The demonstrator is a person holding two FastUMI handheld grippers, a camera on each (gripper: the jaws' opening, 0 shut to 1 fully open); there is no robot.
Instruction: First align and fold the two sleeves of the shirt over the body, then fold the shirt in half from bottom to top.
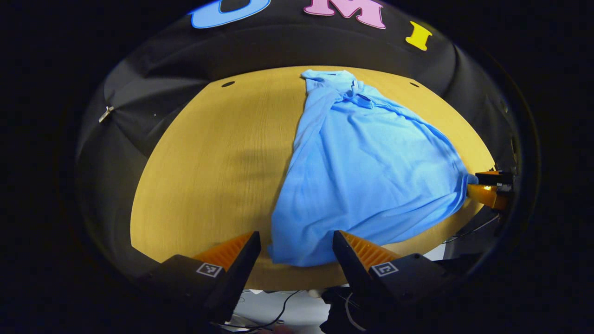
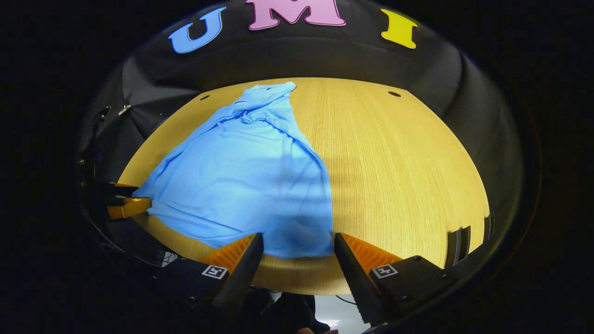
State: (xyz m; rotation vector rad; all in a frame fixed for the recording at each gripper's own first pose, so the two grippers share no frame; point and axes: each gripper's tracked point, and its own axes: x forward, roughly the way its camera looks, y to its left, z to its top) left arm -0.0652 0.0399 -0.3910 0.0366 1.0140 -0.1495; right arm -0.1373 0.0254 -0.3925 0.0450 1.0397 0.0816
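We see the blue shirt [image 1: 366,181] lying on the wooden table [image 1: 218,162], collar toward the far edge, sleeves already folded in over the body, hem at the near edge. Our left gripper [image 1: 297,250] is spread wide, with the shirt's lower left corner between its fingers but untouched. Our right gripper [image 2: 299,250] likewise gapes around the lower right corner, gripping nothing. No containers sit on the table.

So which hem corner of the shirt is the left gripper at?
The hem corner between its open fingers at the bottom of the left gripper view; the other corner reaches off to the right gripper.
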